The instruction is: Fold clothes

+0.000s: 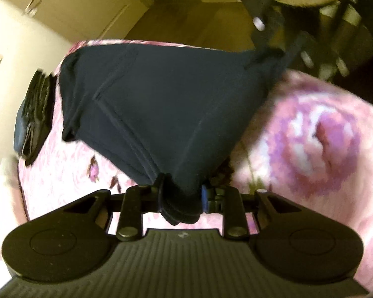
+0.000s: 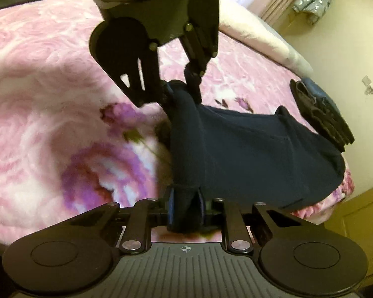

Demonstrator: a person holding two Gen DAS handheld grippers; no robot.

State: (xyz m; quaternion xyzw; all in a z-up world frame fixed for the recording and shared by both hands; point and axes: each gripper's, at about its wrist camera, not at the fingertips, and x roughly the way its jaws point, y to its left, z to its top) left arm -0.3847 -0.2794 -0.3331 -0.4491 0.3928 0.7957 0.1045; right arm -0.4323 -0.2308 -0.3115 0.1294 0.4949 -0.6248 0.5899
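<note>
A dark navy garment lies on a pink flowered blanket and stretches between my two grippers. My left gripper is shut on a bunched corner of it, the cloth pinched between the pads. In the right wrist view my right gripper is shut on another bunched corner of the same garment. The left gripper shows there from above, clamped on the far corner. The right gripper appears at the top right of the left wrist view, at the garment's far end.
A small stack of folded dark clothes lies near the bed's edge, also seen in the right wrist view. A pale pillow lies at the bed's far side. Cream wall and wooden cupboard doors surround the bed.
</note>
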